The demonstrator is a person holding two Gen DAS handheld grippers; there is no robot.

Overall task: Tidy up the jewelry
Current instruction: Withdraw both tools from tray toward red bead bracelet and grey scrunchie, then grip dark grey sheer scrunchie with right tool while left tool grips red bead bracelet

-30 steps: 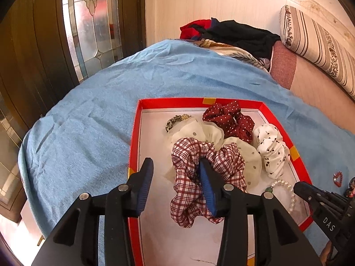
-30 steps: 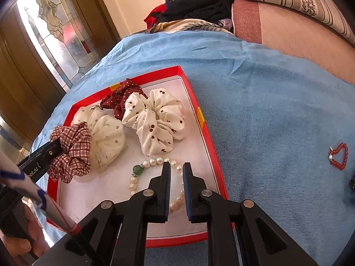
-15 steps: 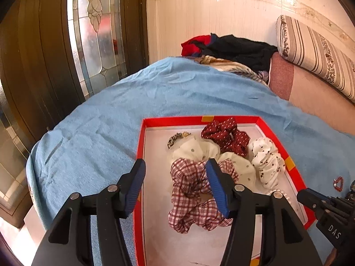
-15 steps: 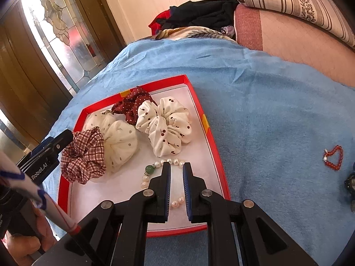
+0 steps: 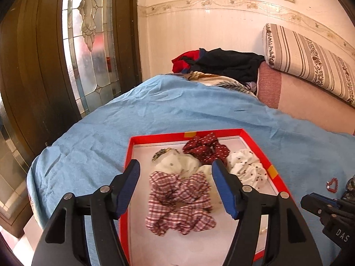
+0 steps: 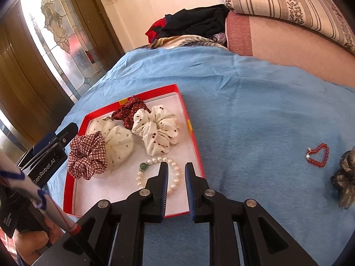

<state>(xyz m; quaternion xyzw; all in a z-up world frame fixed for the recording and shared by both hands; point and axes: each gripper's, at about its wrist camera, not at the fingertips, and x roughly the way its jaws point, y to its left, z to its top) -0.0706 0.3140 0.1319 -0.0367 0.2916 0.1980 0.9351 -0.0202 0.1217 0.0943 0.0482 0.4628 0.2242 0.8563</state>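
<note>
Four scrunchies lie in the red tray (image 6: 192,130) on the blue blanket (image 6: 255,102): plaid scrunchie (image 5: 179,201), cream dotted scrunchie (image 6: 119,141), maroon scrunchie (image 6: 129,112), white spotted scrunchie (image 6: 157,130). A pearl bracelet (image 6: 155,163) lies in the tray's near corner, partly behind the right gripper (image 6: 176,166). Well apart on the blanket lie a red bead bracelet (image 6: 317,155) and a dark item (image 6: 345,177), cut off and hard to identify. The left gripper (image 5: 175,170) has just been opening; its jaws stand wide above the plaid scrunchie, pressing nothing. The right gripper's jaws have just parted slightly, leaving a narrow, empty gap.
</note>
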